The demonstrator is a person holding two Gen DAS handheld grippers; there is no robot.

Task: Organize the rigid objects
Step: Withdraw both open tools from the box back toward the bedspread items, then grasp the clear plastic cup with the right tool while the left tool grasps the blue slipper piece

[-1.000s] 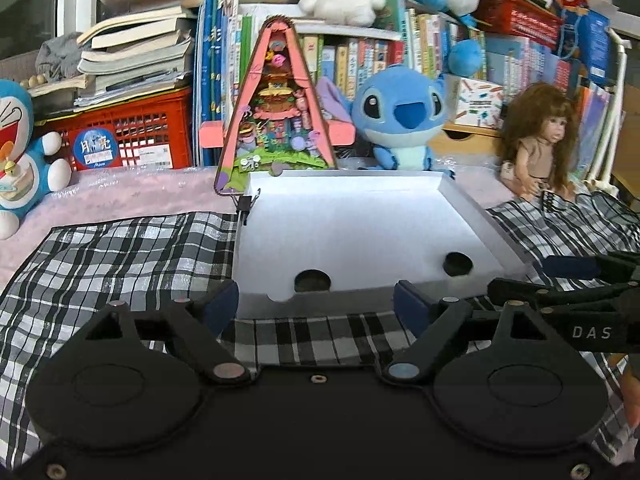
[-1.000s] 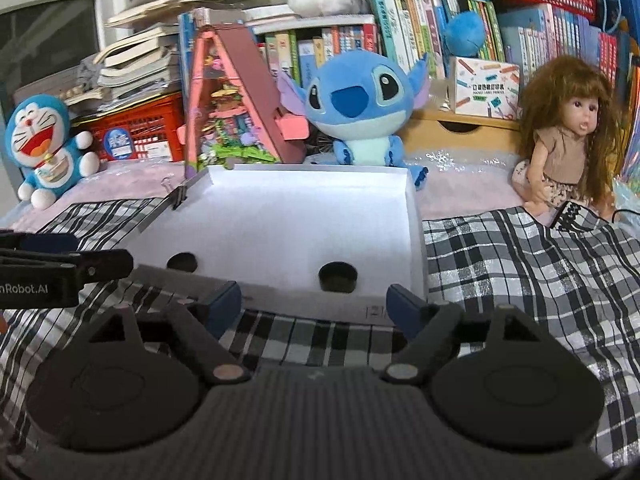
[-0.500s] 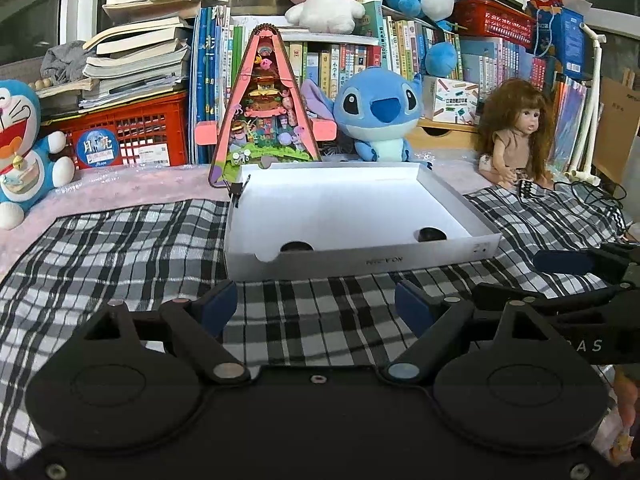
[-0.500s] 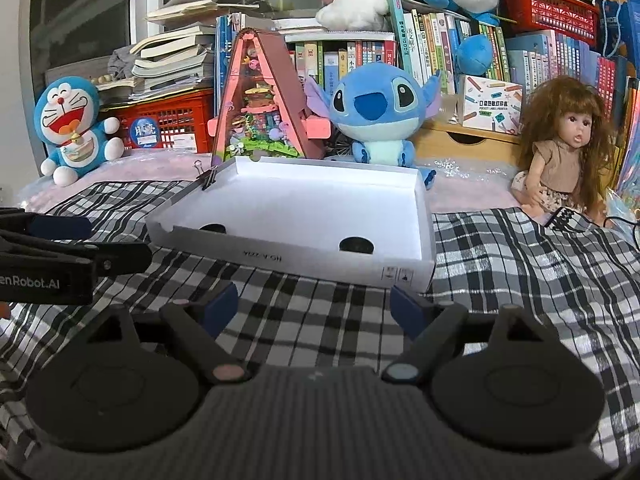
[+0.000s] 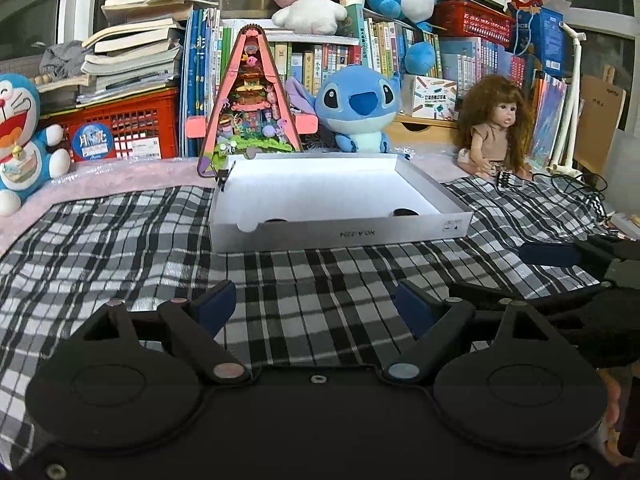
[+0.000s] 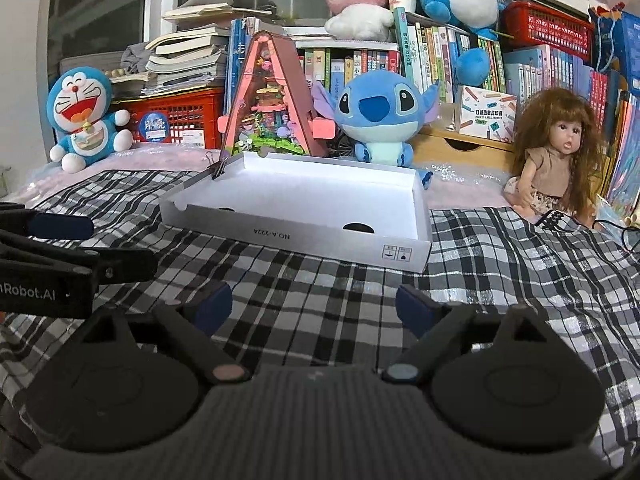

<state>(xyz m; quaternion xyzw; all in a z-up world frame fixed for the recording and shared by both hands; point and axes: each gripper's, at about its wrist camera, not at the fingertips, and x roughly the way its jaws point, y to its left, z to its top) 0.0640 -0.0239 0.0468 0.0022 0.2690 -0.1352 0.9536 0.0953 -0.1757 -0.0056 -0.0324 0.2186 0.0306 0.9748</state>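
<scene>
A shallow white cardboard box [image 5: 340, 234] lies open on the black-and-white checked cloth [image 5: 120, 240]; it also shows in the right wrist view [image 6: 320, 242]. It holds two dark round things, one of them near its front wall [image 5: 405, 212]. My left gripper [image 5: 316, 306] is open and empty, low over the cloth, well in front of the box. My right gripper [image 6: 314, 306] is open and empty, also in front of the box. Each gripper shows at the edge of the other's view.
Behind the box stand a pink triangular toy house [image 5: 252, 108], a blue Stitch plush [image 5: 358, 106], a doll [image 5: 496, 128], a Doraemon plush [image 5: 20, 140], a red crate [image 5: 116, 124] and shelves of books. A black cable [image 5: 568, 184] lies at the right.
Both grippers have pulled back from the box and risen slightly; the box now sits farther ahead, with more cloth showing in front of it. Both stayed open.
</scene>
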